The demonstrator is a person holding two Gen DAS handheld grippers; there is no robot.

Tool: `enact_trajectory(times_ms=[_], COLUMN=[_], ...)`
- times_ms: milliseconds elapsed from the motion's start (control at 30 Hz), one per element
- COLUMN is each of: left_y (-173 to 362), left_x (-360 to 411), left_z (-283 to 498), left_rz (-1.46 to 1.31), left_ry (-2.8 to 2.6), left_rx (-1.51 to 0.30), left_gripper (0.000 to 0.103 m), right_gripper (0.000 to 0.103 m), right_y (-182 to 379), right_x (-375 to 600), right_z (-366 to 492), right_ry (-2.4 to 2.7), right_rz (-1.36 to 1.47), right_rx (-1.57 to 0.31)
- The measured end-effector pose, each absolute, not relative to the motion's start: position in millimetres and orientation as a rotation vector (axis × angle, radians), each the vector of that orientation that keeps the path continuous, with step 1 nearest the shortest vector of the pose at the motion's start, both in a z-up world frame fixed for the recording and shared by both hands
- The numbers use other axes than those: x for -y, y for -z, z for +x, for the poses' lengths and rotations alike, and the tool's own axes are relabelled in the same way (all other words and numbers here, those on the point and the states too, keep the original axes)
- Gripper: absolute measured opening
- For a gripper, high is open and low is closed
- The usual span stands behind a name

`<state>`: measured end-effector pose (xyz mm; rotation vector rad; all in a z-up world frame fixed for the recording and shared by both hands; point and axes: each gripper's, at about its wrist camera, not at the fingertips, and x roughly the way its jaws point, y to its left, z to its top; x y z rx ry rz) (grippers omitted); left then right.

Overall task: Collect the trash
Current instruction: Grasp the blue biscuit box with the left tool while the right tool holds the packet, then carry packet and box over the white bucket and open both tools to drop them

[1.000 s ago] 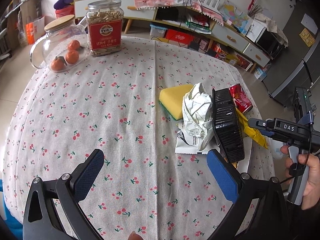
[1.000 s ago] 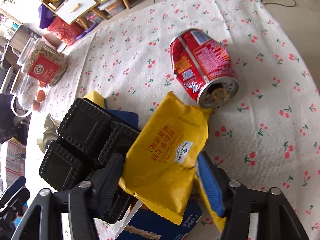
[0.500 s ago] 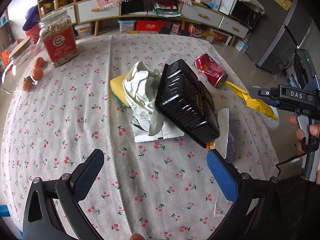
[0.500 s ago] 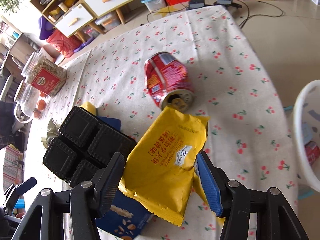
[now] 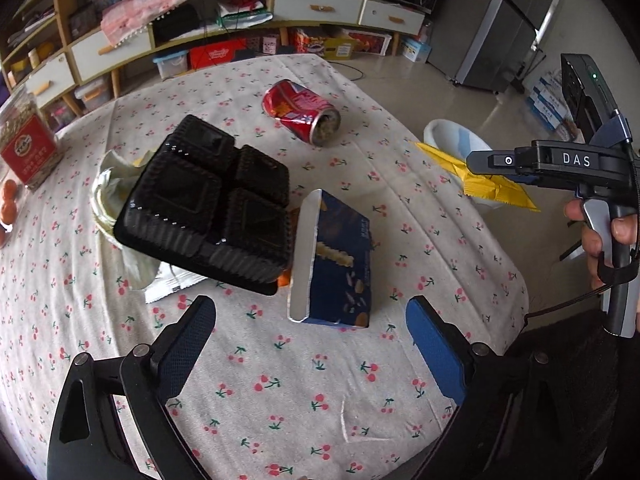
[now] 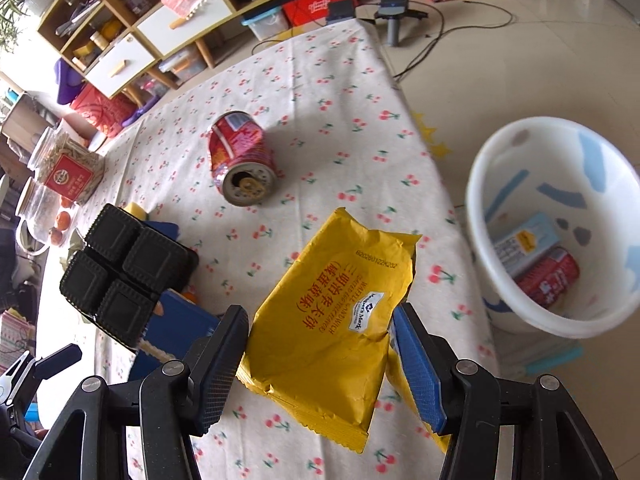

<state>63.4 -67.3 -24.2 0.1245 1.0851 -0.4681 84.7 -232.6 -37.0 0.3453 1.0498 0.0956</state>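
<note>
Cherry-print tablecloth [image 6: 328, 92] fills frame; white bin [image 6: 500, 184] seen at right w/ trash inside; black tray [image 5: 208, 204] lies centre-left, blue box [image 5: 340, 256] beside it; yellow wrapper [image 6: 336, 320] is clamped by right gripper [image 6: 316, 356], lower centre; red can [image 6: 240, 156] lies upper centre; left gripper [image 5: 308, 344] is spread wide, jaws just closing slightly, nothing between.

beige tiled floor [image 6: 520, 60] in daylight; behind the cherry-print table [image 5: 280, 380], low white-drawered shelving [image 5: 320, 8]; right of it, a grey fridge [image 5: 500, 40].
</note>
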Motion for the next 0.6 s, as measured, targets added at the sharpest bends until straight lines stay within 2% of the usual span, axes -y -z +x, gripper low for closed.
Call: enact_trajectory(times_ms=[200,467,500,600], left_y=[45.7,68.7,70.5,70.2], left_x=[90.6,103.9,103.7,102.1], left_z=[69.7,70.9,71.4,71.3], left_rz=[0.188,0.305,0.308,0.308], left_ry=[0.483,0.419,0.411,0.396], left_rx=[-1.130,-1.145,-1.146,-1.135], left_gripper=[0.071,0.069,0.065,0.065], right_gripper=[0.065,0.065,0.065,0.065], right_y=[38.0,40.0,40.1,41.3], right_x=[253.8,274.9,276.3,280.0], right_z=[68.2,52.9,51.3,47.5], right_ry=[-0.072,-0.055,-0.054,-0.052], right_rz=[0.366,0.388,0.386,0.384], right_rx=[-1.043,-1.040,-1.039,-1.042])
